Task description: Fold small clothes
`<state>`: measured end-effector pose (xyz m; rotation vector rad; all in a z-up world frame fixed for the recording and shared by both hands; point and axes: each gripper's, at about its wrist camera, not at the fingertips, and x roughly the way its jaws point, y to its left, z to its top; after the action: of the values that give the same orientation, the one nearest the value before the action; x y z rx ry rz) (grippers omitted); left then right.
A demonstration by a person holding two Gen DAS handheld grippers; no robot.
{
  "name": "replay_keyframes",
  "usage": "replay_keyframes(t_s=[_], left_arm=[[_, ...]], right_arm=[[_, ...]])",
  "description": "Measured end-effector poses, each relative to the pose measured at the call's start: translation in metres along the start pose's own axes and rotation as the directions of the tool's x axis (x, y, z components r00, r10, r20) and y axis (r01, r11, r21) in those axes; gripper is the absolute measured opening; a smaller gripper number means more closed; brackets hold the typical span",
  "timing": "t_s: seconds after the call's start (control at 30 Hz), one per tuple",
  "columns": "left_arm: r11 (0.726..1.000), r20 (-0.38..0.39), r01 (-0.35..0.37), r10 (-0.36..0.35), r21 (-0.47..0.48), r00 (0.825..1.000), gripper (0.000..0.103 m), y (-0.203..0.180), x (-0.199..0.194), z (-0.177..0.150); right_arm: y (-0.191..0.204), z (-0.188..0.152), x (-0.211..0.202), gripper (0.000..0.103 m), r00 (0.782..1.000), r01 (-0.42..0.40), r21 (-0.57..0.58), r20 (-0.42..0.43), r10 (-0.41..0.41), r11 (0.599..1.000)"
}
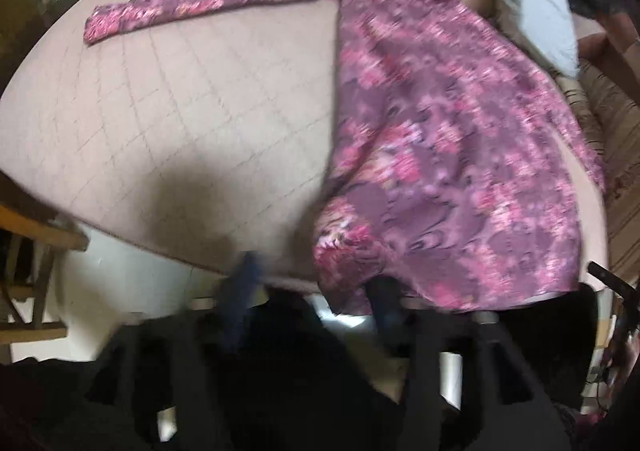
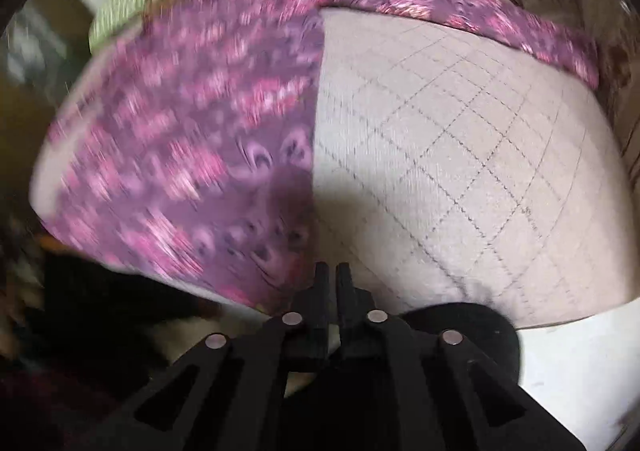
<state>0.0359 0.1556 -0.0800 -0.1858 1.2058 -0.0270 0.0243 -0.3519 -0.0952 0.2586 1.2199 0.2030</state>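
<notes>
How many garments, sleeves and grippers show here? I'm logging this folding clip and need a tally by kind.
Garment: 1, the pink-purple floral dress, spread on the quilted surface.
Long sleeves stretched out flat: 2.
Grippers: 2, left gripper, right gripper.
Total: 5.

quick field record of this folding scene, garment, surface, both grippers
garment: purple-pink floral long-sleeved top, spread flat, both sleeves stretched out sideways
surface: pale quilted pad under the top
left gripper: open, fingers apart at the hem, blurred; grip on cloth unclear
right gripper: nearly shut, beside the hem edge, no cloth seen between the fingers
fold: none visible yet
</notes>
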Motion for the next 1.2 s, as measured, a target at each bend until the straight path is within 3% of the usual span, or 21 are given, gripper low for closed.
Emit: replay_keyframes(t_s=[0.07,0.13,0.3,0.33,0.37,0.4,0.53,0.67,0.7,0.77,0.87,0.93,0.97,1.03,1.1,1.2], left_arm=[[0.998,-0.001,0.047,-0.047,-0.038,0.999,0.063,0.001,0.004,0.004],[0.991,-0.031,0.093,-0.096,-0.096,0.995,0.064,0.004,0.015,0.007],[0.98,-0.066,0.126,-0.138,-0.156,0.988,0.064,0.009,0.023,0.009],[0.978,-0.051,0.135,-0.144,-0.158,0.988,0.064,0.01,0.016,0.008],[0.976,-0.029,0.146,-0.152,-0.16,0.988,0.064,0.014,0.008,0.007],[0.974,-0.013,0.154,-0.158,-0.164,0.987,0.064,0.019,0.0,0.006],[0.969,-0.012,0.142,-0.147,-0.201,0.989,0.064,0.034,-0.006,0.016],[0.959,-0.071,0.143,-0.165,-0.246,0.984,0.065,0.035,0.014,0.014],[0.95,-0.082,0.157,-0.185,-0.27,0.979,0.065,0.036,0.018,0.013],[0.921,-0.082,0.215,-0.255,-0.326,0.964,0.066,0.038,0.024,0.01],[0.891,-0.086,0.238,-0.292,-0.388,0.953,0.066,0.04,0.03,0.009],[0.84,-0.025,0.305,-0.353,-0.448,0.935,0.066,0.045,0.018,0.004],[0.828,-0.002,0.327,-0.368,-0.456,0.93,0.07,0.046,0.013,0.002],[0.845,0.005,0.311,-0.343,-0.436,0.939,0.081,0.043,0.007,0.002],[0.883,-0.053,0.24,-0.285,-0.402,0.957,0.081,0.035,0.017,0.003],[0.882,-0.149,0.21,-0.296,-0.422,0.943,0.081,0.029,0.043,0.0]], right_arm=[[0.0,0.006,0.001,0.036,0.999,-0.051,0.035,0.018,0.051,0.998],[0.008,0.011,0.009,0.047,0.998,-0.063,0.04,0.017,0.063,0.997],[0.028,0.017,0.037,0.046,0.999,-0.04,-0.008,-0.025,0.039,0.999],[0.035,0.016,0.04,0.037,1.0,0.007,-0.054,-0.021,-0.008,0.998],[0.041,0.015,0.04,0.017,0.999,0.047,-0.096,-0.013,-0.049,0.994],[0.046,0.015,0.04,0.004,0.997,0.079,-0.143,-0.009,-0.081,0.987],[0.044,0.015,0.035,0.005,0.997,0.07,-0.15,-0.017,-0.073,0.986],[0.033,0.015,0.032,0.018,0.998,0.052,-0.077,-0.026,-0.054,0.996],[0.031,0.014,0.032,0.023,0.998,0.05,-0.061,-0.031,-0.052,0.997],[0.031,0.01,0.034,0.043,0.998,0.046,-0.052,-0.039,-0.049,0.998],[0.038,0.002,0.036,0.043,0.997,0.068,-0.091,-0.028,-0.071,0.993],[0.043,0.001,0.037,0.043,0.996,0.084,-0.117,-0.023,-0.087,0.99],[0.042,0.001,0.036,0.04,0.996,0.079,-0.113,-0.02,-0.082,0.99],[0.038,0.002,0.034,0.039,0.999,0.044,-0.077,-0.015,-0.045,0.996],[0.033,0.002,0.036,0.04,1.0,0.021,-0.045,-0.016,-0.022,0.999],[0.033,0.003,0.036,0.037,1.0,0.009,-0.039,-0.006,-0.009,0.999]])
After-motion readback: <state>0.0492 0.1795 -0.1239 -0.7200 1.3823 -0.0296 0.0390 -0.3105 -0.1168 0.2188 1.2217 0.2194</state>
